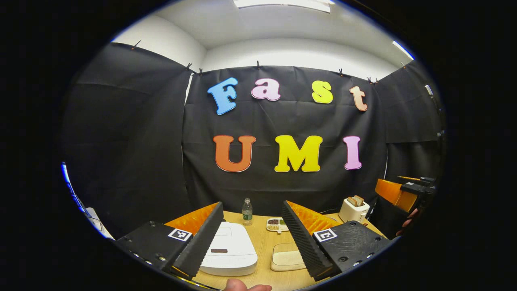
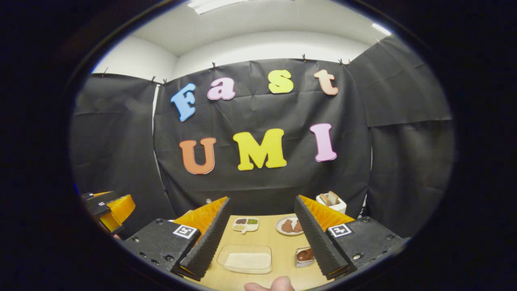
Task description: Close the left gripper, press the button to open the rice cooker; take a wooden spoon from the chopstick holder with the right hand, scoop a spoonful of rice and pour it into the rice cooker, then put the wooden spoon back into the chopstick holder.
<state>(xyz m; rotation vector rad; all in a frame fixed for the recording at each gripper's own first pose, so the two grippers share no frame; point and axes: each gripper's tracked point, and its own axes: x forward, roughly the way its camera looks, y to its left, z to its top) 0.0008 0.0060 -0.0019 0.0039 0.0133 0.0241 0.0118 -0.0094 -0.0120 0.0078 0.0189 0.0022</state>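
Observation:
The white rice cooker sits on the wooden table with its lid down, low between the fingers of my left gripper, which is open and holds nothing. Beside the cooker lies a shallow clear tray of white rice. My right gripper is open too, held above the same rice tray. A small holder with brown wooden pieces stands by its right finger. The left gripper shows at the far left of the right gripper view, and the right gripper at the far right of the left gripper view.
At the back of the table stand a water bottle, a small divided dish, a plate of brown food and a white toaster with bread in it. A thumb shows at the bottom edge.

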